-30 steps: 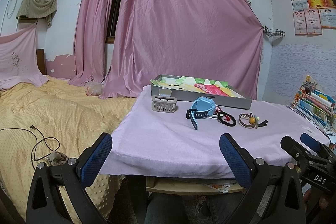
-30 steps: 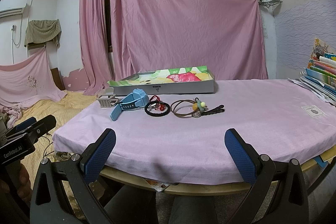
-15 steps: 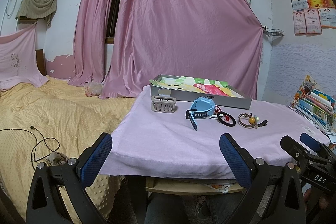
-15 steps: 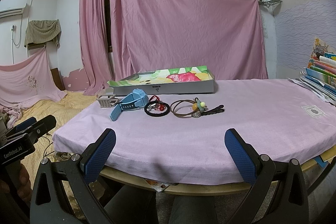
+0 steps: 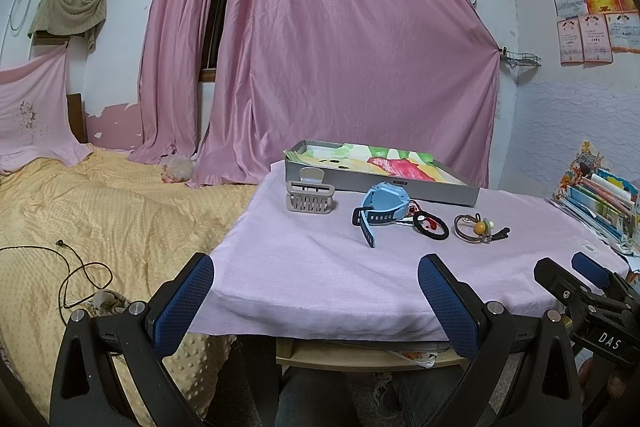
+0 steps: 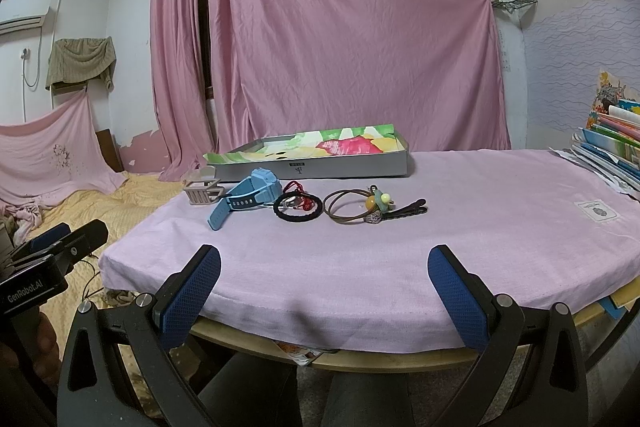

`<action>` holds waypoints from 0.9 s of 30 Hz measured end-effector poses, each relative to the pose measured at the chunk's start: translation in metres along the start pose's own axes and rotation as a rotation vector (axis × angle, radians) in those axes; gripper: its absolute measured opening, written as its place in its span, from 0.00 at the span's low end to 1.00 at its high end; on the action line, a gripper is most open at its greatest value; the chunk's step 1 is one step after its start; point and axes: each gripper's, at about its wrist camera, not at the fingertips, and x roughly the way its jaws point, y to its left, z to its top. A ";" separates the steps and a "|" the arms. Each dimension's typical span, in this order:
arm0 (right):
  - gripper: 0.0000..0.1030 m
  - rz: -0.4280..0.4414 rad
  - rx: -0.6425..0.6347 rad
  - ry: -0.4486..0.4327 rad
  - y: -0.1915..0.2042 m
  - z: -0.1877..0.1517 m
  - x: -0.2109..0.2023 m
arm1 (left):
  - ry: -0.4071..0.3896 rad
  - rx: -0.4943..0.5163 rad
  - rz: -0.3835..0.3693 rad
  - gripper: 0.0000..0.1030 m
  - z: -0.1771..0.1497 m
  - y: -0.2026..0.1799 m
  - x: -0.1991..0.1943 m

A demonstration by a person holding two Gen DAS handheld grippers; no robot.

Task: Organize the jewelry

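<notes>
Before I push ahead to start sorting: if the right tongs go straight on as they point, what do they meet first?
Probably the black hair tie on the pink tablecloth, beside the brown beaded tie; the right tongs are open, and depth is uncertain.

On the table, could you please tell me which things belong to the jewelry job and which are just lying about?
Job: hair claw, watch, black band, brown tie, hairpin, tray.

Lying about: books, cable, towel.
</notes>
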 end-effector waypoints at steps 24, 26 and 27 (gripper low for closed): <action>0.99 -0.010 -0.013 0.037 -0.027 0.038 0.044 | 0.119 -0.009 -0.080 1.00 0.025 -0.013 0.064; 0.99 -0.008 -0.013 0.050 -0.029 0.042 0.051 | 0.137 -0.003 -0.095 1.00 0.029 -0.017 0.072; 0.99 -0.004 -0.012 0.057 -0.030 0.044 0.055 | 0.144 0.002 -0.100 1.00 0.031 -0.019 0.077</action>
